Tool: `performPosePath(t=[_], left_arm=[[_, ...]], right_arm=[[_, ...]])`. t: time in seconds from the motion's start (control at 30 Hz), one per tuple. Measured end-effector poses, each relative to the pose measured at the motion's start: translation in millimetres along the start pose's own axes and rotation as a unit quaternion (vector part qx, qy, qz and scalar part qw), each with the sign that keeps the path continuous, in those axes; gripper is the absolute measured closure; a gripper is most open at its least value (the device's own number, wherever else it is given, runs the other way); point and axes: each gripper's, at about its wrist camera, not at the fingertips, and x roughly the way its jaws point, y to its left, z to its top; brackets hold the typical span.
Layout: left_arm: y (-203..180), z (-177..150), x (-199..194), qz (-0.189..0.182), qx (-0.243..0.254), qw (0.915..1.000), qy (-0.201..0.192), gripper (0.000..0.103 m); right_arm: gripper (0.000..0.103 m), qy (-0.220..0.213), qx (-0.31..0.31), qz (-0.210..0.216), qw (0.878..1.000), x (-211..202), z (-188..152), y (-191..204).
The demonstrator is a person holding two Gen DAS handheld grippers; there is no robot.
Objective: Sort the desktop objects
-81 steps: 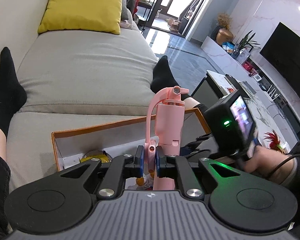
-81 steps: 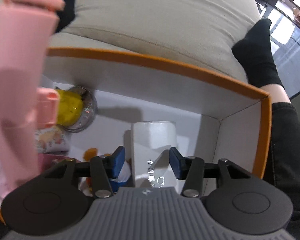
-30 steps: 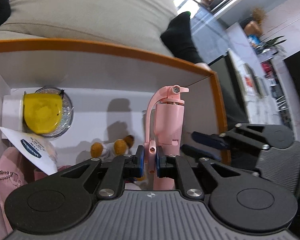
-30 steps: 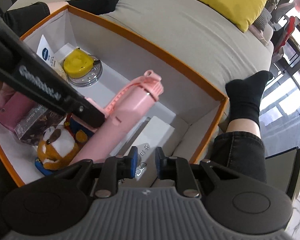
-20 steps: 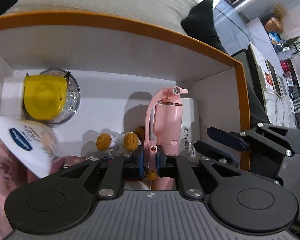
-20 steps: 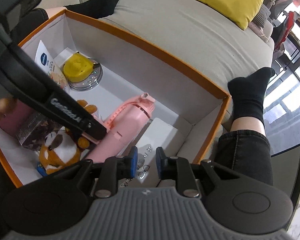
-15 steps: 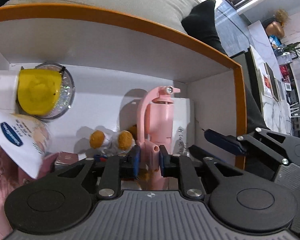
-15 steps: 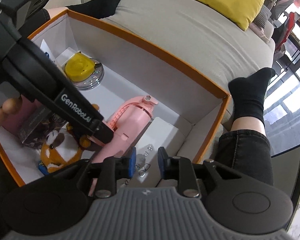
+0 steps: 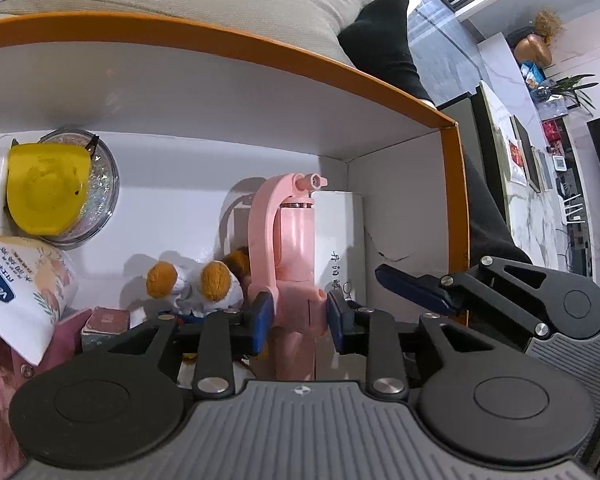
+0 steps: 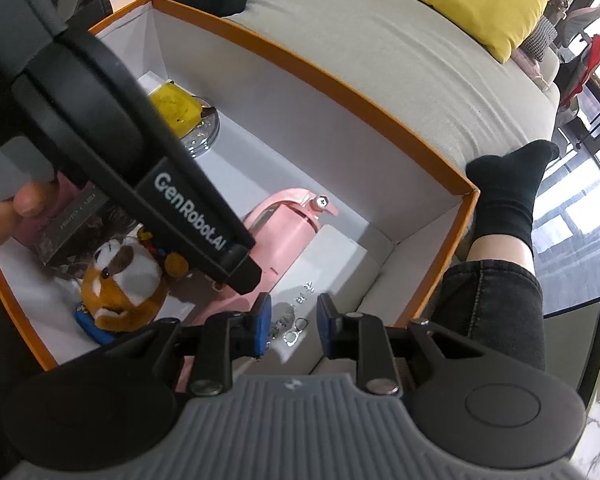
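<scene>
Both pairs of jaws stand apart. Those of the left gripper (image 9: 298, 322) have just been opening: the pink bottle (image 9: 290, 248) is between the blue pads, but a gap shows on each side, so it is released and not squeezed. The right gripper (image 10: 292, 326) is slightly parted with nothing between its pads; it hangs over the white carton (image 10: 328, 276).

That bottle is a slim pale-pink cylinder with a hinged carry strap arching from body to cap, a metal ring at the neck and a small silver screw at the lid hinge. It lies inside the orange-rimmed box (image 9: 260, 50), on the white floor, its lower body passing between the left pads and under the gripper.

In the left wrist view its long axis runs from 6 o'clock to 12 o'clock, cap toward 12 and near the box's far wall. In the right wrist view it slants, cap toward 1 o'clock.

The carton touches the bottle at 3 o'clock. A plush toy (image 9: 196, 284) lies just beside it at 9 o'clock. Farther toward 10 o'clock sits a yellow lid on a glittery round jar (image 9: 56, 188), and at 8 o'clock a Vaseline tube (image 9: 16, 288).
</scene>
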Motion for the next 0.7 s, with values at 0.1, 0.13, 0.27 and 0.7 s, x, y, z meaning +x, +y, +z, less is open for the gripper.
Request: performPosePath(t=[0.1, 0.13, 0.27, 0.7], left_arm=[[-4, -3, -5, -0.002, 0.017, 0.9999, -0.002, 0.070], [-7, -4, -9, 0.002, 0.027, 0.9996, -0.005, 0.070], [-17, -10, -26, 0.024, 0.068, 0.9971, -0.026, 0.069], [-27, -51, -93, 0.070, 0.194, 0.9718, -0.113, 0.069]], right_arm=[[0.077, 0.004, 0.003, 0.000, 1.000, -1, 0, -1], [0.076, 0.005, 0.004, 0.000, 1.000, -2, 0, -1], [0.076, 0.009, 0.012, -0.003, 1.000, -6, -1, -2], [0.066, -0.016, 0.054, 0.001, 0.998, -33, -1, 11]])
